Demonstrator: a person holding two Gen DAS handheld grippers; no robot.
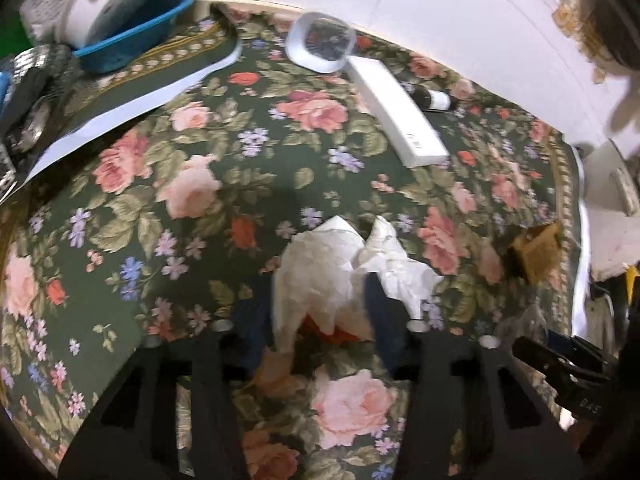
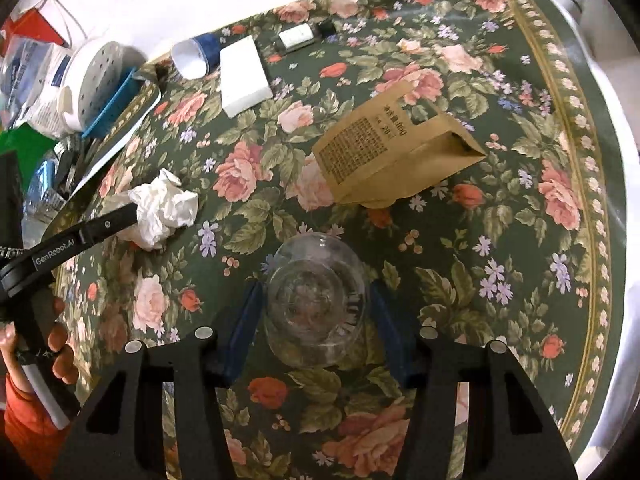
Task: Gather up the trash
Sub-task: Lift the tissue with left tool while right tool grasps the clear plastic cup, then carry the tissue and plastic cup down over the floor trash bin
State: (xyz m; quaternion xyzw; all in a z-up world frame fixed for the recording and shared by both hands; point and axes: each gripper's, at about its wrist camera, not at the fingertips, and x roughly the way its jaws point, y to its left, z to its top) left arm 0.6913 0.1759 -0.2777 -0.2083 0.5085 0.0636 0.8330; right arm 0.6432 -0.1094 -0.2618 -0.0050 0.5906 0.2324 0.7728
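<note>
A crumpled white tissue (image 1: pixel 340 268) sits between the fingers of my left gripper (image 1: pixel 316 300), which is shut on it above the floral tablecloth (image 1: pixel 200 240). In the right wrist view the same tissue (image 2: pixel 164 208) shows at the left, with the left gripper's finger on it. My right gripper (image 2: pixel 316 300) is shut on a clear plastic cup (image 2: pixel 316 300), held between its blue pads (image 2: pixel 246 320). A brown paper bag (image 2: pixel 396 148) lies on the cloth just beyond the cup; it also shows at the right of the left wrist view (image 1: pixel 536 248).
A long white box (image 1: pixel 396 112), a white cup lying on its side (image 1: pixel 320 40) and a small dark bottle (image 1: pixel 434 100) lie at the far side. A blue basket (image 1: pixel 128 40) with a white appliance stands at the far left. The table edge runs along the right (image 2: pixel 608 200).
</note>
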